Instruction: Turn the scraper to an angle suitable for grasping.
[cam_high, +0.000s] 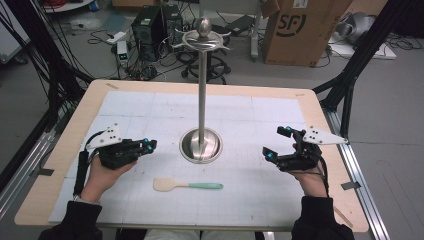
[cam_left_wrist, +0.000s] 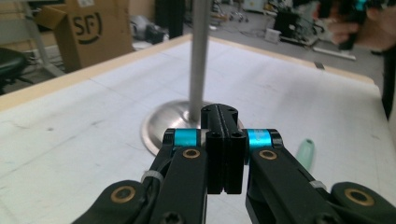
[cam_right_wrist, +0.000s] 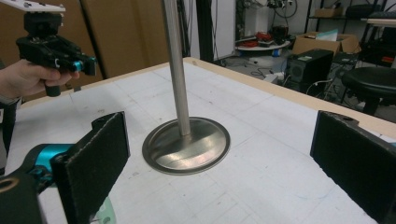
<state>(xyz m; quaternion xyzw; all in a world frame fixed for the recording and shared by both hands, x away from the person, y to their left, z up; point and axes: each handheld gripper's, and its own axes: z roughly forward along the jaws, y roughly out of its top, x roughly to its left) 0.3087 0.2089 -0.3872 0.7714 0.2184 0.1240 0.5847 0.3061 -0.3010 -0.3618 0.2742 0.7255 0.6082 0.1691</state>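
Note:
A tall metal stand (cam_high: 202, 90) rises from a round dish-shaped base (cam_high: 201, 146) at the table's middle, with curved hooks (cam_high: 202, 39) at its top. A spatula (cam_high: 187, 185) with a beige blade and a mint-green handle lies flat in front of the base. My left gripper (cam_high: 149, 146) hovers left of the base, pointing at it; its jaws are shut with nothing between them (cam_left_wrist: 225, 122). The green handle (cam_left_wrist: 306, 153) peeks out to its right. My right gripper (cam_high: 276, 142) stands open to the right of the base, jaws wide apart (cam_right_wrist: 224, 140) and empty.
A white gridded mat (cam_high: 150, 107) covers the wooden table (cam_high: 80, 115). Behind the table stand a cardboard box (cam_high: 300, 30) and a black computer tower (cam_high: 150, 25) among cables. Black frame struts (cam_high: 360, 55) flank the right side.

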